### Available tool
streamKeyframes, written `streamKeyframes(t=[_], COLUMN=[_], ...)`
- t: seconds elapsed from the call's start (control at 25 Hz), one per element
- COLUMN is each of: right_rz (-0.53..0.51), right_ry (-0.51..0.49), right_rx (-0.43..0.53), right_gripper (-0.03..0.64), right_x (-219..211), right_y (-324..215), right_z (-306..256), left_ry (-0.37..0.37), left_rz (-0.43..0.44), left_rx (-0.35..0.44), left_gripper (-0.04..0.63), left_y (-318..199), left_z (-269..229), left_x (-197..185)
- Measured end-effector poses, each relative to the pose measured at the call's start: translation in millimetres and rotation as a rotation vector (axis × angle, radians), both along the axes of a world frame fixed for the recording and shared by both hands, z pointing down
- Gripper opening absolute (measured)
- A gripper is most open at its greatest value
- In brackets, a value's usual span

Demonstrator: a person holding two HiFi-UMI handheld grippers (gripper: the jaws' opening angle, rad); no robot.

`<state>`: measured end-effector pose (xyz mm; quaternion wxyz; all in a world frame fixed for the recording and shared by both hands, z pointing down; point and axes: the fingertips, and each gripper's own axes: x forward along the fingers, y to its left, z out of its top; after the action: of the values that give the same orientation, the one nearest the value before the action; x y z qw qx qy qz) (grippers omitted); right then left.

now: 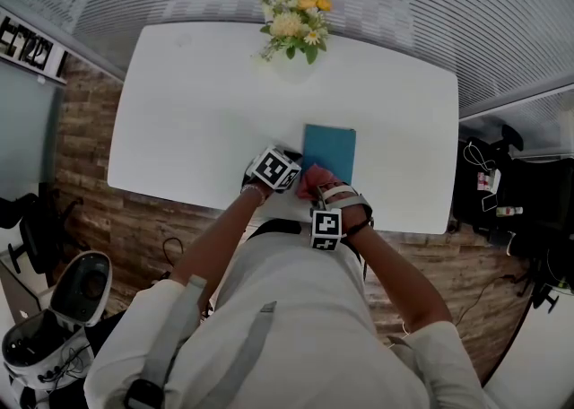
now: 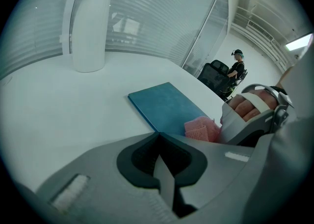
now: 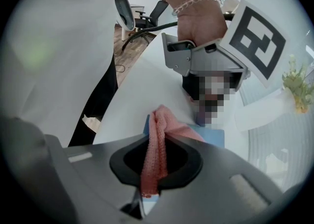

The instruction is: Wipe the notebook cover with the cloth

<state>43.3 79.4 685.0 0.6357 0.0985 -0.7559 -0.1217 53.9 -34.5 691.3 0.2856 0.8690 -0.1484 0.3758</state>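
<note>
- A white, round-cornered worktop [image 1: 197, 120] stands on a wood-plank floor, with ribbed glass walls behind it.
- Nearest the person, at lower centre of the head view, the right gripper [image 3: 149, 171] has its jaws clamped on a pink knitted cloth [image 3: 156, 144]. One fold runs up between the jaws and spills out in front of them.
- The left gripper [image 2: 164, 174] sits just left of it. Its jaws are pressed together with nothing between them.
- The cloth's free end lies at the near left corner of the teal notebook [image 1: 329, 149], and appears to touch the cover there.
- The notebook lies flat and closed near the worktop's front edge, right of centre. Its long axis runs away from the person, towards the top of the frame.
- The cover lies straight ahead of the right jaws, so the right gripper looks nearer to it and better placed. A wipe would likely run forward along the long axis. The left gripper is beside the notebook's near left corner and could steady it.
- Farthest off, a white vase of yellow flowers [image 1: 296, 26] stands at the back edge, well apart from the notebook.
</note>
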Motion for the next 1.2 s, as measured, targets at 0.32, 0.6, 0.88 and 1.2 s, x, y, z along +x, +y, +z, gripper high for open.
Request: streamKeyframes(t=[0.32,0.6,0.88,1.2], right_rz=[0.009,-0.003,0.025,0.046], right_ry=[-0.018,0.01,-0.008,-0.033], right_rx=[-0.038,-0.015,-0.051,-0.137], right_gripper=[0.014,0.014,0.014,0.023], right_x=[-4.1,5.1,-0.1,-0.4], right_y=[9.1,6.7,12.6,22.5], right_z=[-6.3,14.3,3.7,2.2], left_ry=[-0.002,0.0,-0.003,0.001], left_rz=[-0.001,0.001,0.0,-0.001], left_rx=[0.0,0.002,-0.002,-0.005], left_gripper=[-0.006,-0.006,-0.006,-0.006], left_y=[1.4,-1.8,1.1,0.7], left_z=[0.2,2.2,0.4,1.2], left_x=[-0.3,0.3,-0.7,0.4])
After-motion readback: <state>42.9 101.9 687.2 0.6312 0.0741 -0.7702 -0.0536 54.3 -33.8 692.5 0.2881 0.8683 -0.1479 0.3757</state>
